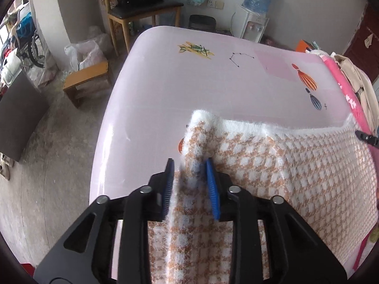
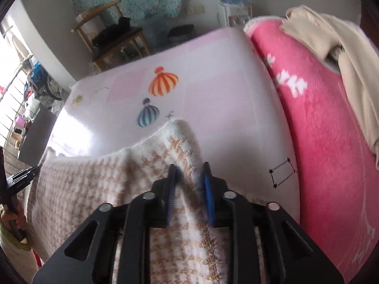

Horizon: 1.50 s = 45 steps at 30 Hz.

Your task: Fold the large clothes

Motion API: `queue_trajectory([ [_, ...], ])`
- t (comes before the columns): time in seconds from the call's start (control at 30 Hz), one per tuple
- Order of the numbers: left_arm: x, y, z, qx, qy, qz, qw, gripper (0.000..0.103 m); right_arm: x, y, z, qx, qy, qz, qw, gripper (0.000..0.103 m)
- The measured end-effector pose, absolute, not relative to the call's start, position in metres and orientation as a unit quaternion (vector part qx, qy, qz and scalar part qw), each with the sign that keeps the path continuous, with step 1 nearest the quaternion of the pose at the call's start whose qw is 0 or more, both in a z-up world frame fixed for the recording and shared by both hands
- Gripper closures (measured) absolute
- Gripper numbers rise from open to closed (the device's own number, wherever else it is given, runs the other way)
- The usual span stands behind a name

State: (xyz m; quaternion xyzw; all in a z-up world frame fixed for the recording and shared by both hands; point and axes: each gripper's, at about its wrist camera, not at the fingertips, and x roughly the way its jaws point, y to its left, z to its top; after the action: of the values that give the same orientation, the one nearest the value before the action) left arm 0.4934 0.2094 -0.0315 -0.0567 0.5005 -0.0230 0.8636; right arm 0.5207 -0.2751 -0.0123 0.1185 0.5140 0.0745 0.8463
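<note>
Left wrist view has your left gripper (image 1: 189, 165) clamped on a raised pleat at the left end of the fuzzy orange-and-white checked garment (image 1: 296, 165), with its blue pads (image 1: 212, 184) pressing the knit from both sides; the right wrist view shows your right gripper (image 2: 189, 169) pinching the other end the same way, near the white trim. The garment hangs stretched between your two grips, its far edge lifted over the pale pink table (image 1: 165, 94) and the rest trailing back toward the near edge, so you are probably carrying that edge forward to lay a fold. Keep both hands level and equally far out, so the white edge stays straight and the crease lands parallel to the table's near edge. Hold enough tension to keep the middle from sagging, but don't tug; the loose, fluffy knit looks likely to stretch or slide out of the pads. On the right, give room to the pink blanket (image 2: 331, 130) lying along the table's right edge with a beige garment (image 2: 343, 47) on top, or the corner may catch on it. The right wrist view is motion-blurred, so how deep that grip sits is hard to judge; slow down before you lower. Set both corners down together, then let go.
</note>
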Motion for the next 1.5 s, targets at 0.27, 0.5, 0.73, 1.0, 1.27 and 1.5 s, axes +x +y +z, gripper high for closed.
queue_trajectory([
  [0.27, 0.417, 0.221, 0.026, -0.119, 0.430, -0.038, 0.894, 0.040, 0.442, -0.318, 0.043, 0.178, 0.452, 0.061, 0.872, 0.042],
  [0.5, 0.288, 0.178, 0.076, -0.074, 0.356, -0.070, 0.929, 0.014, 0.314, -0.268, 0.086, 0.107, 0.416, 0.109, 0.896, 0.022],
  [0.73, 0.195, 0.111, 0.079, -0.037, 0.343, -0.087, 0.935, 0.008, 0.209, -0.198, 0.075, 0.040, 0.420, 0.097, 0.901, 0.009],
  [1.0, 0.149, 0.062, 0.066, 0.012, 0.351, -0.003, 0.936, 0.008, 0.156, -0.155, 0.067, -0.040, 0.404, 0.020, 0.914, 0.006],
  [1.27, 0.152, 0.047, 0.049, 0.018, 0.390, 0.011, 0.921, 0.008, 0.156, -0.158, 0.067, -0.018, 0.402, -0.006, 0.915, 0.006],
  [1.5, 0.159, 0.056, 0.030, -0.011, 0.429, 0.041, 0.903, 0.008, 0.162, -0.160, 0.054, 0.002, 0.423, -0.011, 0.906, 0.006],
])
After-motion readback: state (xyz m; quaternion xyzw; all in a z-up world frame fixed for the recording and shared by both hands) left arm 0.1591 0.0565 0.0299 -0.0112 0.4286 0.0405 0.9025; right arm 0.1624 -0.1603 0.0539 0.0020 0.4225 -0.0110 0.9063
